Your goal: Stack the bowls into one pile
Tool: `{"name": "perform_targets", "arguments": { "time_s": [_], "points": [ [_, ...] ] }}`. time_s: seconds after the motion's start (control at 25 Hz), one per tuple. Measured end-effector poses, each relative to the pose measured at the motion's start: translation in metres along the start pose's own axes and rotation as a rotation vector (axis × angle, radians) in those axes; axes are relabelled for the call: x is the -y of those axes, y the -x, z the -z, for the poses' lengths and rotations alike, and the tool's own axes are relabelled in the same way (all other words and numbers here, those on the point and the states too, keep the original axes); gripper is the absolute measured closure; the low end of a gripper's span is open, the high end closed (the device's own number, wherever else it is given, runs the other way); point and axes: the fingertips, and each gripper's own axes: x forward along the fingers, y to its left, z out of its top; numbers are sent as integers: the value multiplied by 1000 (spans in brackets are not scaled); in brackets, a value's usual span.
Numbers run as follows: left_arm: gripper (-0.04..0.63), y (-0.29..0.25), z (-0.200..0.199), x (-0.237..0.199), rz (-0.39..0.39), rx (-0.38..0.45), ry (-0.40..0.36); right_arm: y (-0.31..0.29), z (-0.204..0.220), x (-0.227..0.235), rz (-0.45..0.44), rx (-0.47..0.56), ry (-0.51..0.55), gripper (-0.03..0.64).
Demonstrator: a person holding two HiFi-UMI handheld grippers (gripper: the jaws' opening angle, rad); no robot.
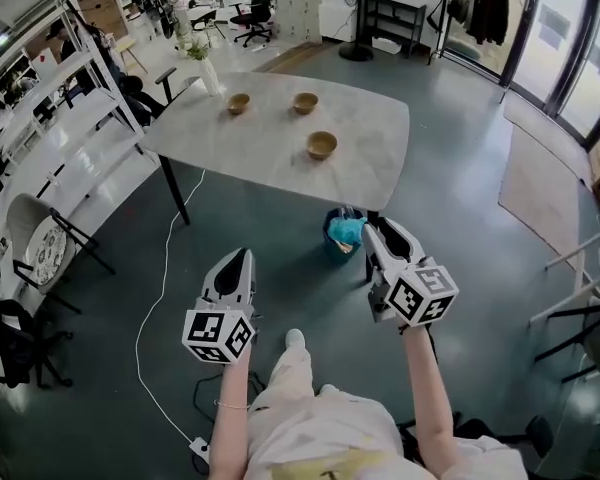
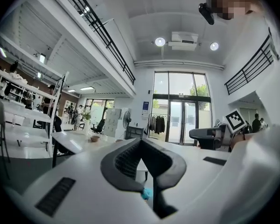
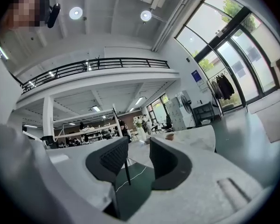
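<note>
Three wooden bowls stand apart on the grey table: one at the back left, one at the back middle, one nearer me. Both grippers hang level in the air well short of the table, above the floor. My left gripper is shut, its tips meeting with nothing between them. My right gripper is open, with an empty gap between its pads. The left gripper view shows one bowl far off on the table, and the right gripper view shows another bowl.
A white vase with a plant stands at the table's back left corner. A blue bin sits on the floor by the table's near edge. White shelving and a chair line the left; a cable runs across the floor.
</note>
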Motion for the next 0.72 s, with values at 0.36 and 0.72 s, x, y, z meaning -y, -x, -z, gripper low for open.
{"name": "perform_targets", "arguments": {
  "time_s": [0.36,0.72],
  "points": [
    [595,-85,-5,-60,37,-26,23,-93,-6,34,58,5,-24,479],
    [595,-155,2,-116,70,-56,41,-169,4,64,110,-6,-51,480]
  ]
}}
